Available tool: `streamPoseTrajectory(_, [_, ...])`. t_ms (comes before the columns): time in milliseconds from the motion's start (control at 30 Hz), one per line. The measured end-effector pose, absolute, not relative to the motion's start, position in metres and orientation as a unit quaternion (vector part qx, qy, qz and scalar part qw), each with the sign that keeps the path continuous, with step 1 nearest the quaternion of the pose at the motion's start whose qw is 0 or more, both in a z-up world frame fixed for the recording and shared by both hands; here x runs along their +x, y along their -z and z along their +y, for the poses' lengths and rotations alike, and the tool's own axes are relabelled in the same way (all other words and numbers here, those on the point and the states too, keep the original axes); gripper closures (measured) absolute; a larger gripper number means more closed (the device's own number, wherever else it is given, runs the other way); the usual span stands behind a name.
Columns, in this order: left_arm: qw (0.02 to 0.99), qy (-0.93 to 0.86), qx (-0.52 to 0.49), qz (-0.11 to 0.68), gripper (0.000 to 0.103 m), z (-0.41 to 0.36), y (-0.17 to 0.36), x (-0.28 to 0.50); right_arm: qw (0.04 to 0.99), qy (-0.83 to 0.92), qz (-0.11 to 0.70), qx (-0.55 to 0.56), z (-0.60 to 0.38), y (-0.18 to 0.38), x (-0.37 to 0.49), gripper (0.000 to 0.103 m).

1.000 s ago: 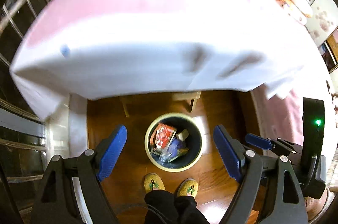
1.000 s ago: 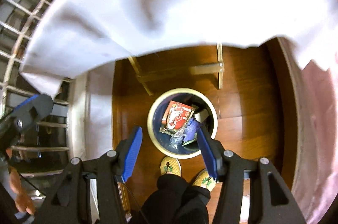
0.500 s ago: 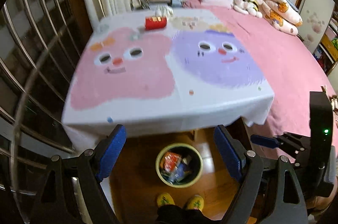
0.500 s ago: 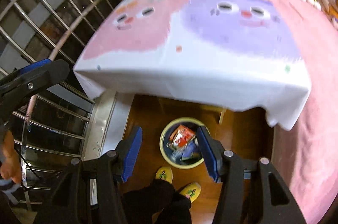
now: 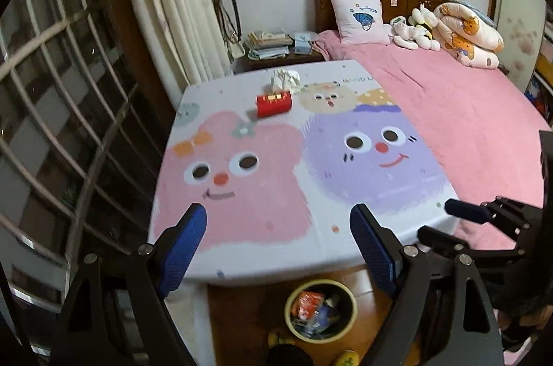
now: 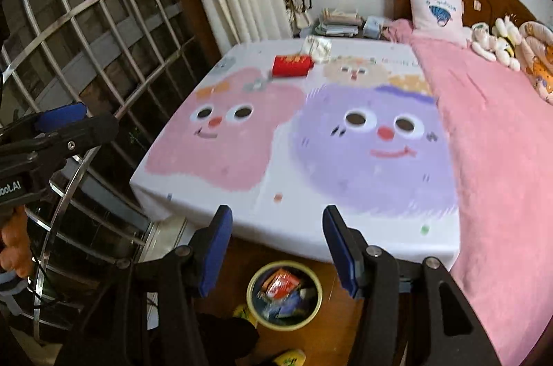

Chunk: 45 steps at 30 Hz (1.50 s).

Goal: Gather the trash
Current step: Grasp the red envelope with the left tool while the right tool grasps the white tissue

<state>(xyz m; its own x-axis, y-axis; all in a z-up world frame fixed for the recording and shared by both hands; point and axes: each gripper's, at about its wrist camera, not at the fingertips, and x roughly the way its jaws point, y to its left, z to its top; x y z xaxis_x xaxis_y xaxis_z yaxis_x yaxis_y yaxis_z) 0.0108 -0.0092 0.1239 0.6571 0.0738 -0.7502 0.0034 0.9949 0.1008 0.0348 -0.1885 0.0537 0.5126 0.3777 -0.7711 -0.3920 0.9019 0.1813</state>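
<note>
A round trash bin [image 5: 319, 310] [image 6: 285, 295] with a pale rim stands on the wood floor below the table's near edge, with a red packet and other wrappers inside. At the table's far end lie a red tissue box [image 5: 273, 105] [image 6: 292, 65] and a crumpled white tissue [image 5: 286, 78] [image 6: 316, 47]. My left gripper [image 5: 278, 253] is open and empty, high over the near edge of the table. Beside it my right gripper [image 6: 276, 252] is open and empty too, above the bin. Each gripper shows at the edge of the other's view.
The table [image 5: 345, 248] carries a cloth printed with a pink and a purple cartoon face. A bed with a pink cover [image 5: 466, 110] adjoins on the right, a barred window [image 5: 52, 110] and curtain on the left. The person's slippers [image 5: 347, 357] stand by the bin.
Both grippers have risen from just over the bin, below the table's edge, to well above the table and tipped up. The whole tabletop and bed have come into view. Both stayed open.
</note>
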Motion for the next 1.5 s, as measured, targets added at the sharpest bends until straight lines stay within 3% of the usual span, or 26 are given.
streamPoseTrajectory(300, [0.911,0.016,0.126,0.392,0.019,0.015,-0.144,0.124,0.886,-0.168,0.433,0.014,-0.184,-0.051,0.118,0.048])
streamPoseTrajectory(567, [0.883,0.095,0.181,0.422,0.019,0.045,-0.121,0.257,0.876,-0.097,0.464,0.087,-0.161,-0.028,0.212,0.048])
streamPoseTrajectory(900, [0.828,0.188,0.191,0.493,0.019,0.044,-0.025,0.398,0.854,-0.028,0.500,0.144,-0.137,0.025,0.309,0.049])
streamPoseTrajectory(1233, [0.768,0.237,0.255,0.538,0.019,0.001,0.078,0.451,0.840,-0.002,0.515,0.172,-0.144,0.055,0.354,0.049])
streamPoseTrajectory(1267, [0.762,0.237,0.261,0.543,0.021,-0.001,0.087,0.454,0.838,-0.002,0.516,0.175,-0.144,0.058,0.356,0.049])
streamPoseTrajectory(1367, [0.747,0.243,0.262,0.560,0.042,-0.004,0.103,0.460,0.836,-0.003,0.520,0.175,-0.142,0.064,0.361,0.049])
streamPoseTrajectory(1433, [0.739,0.247,0.254,0.573,0.049,-0.004,0.113,0.463,0.834,-0.008,0.522,0.175,-0.139,0.068,0.364,0.049])
streamPoseTrajectory(1500, [0.736,0.250,0.246,0.578,0.069,-0.001,0.116,0.463,0.833,-0.012,0.525,0.174,-0.136,0.070,0.367,0.049])
